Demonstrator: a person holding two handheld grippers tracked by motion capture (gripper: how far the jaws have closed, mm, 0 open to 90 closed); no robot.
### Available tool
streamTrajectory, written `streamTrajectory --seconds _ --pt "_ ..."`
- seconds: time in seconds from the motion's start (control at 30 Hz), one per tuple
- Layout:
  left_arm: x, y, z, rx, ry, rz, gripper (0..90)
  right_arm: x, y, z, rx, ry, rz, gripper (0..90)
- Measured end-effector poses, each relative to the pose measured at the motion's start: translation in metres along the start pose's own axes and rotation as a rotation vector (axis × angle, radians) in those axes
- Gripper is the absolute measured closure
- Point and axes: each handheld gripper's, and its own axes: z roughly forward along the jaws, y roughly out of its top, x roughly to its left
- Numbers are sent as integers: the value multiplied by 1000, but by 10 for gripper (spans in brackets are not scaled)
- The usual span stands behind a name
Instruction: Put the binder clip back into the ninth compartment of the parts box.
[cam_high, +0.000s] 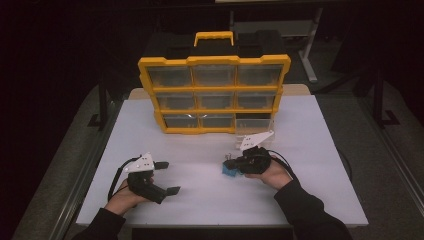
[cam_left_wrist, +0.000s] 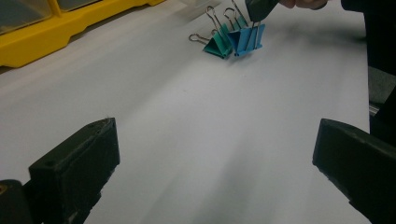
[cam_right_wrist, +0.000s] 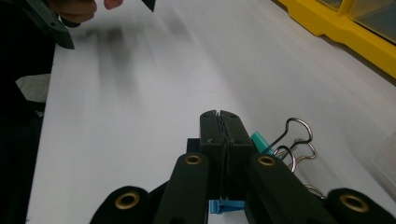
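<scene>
A blue binder clip stands on the white table top right of centre, with a teal binder clip touching its side. My right gripper comes down on the blue clip from above, its jaws pressed together on the clip's wire handles. My left gripper lies low over the table at the front left. It is open wide with nothing between its jaws, and it points toward the clips.
A yellow organizer case with clear drawers stands upright at the back of the table. A clear drawer sits out on the table by the case's lower right corner, just behind my right gripper. Bare white table lies around both hands.
</scene>
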Motion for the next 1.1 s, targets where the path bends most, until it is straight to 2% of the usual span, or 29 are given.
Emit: streamTrajectory --seconds 0.43,1.1 --pt "0 0 1 2 -3 -1 4 3 15 -21 -44 14 5 873" --pt "0 0 2 7 -4 4 4 4 38 -49 -68 -20 -18 873"
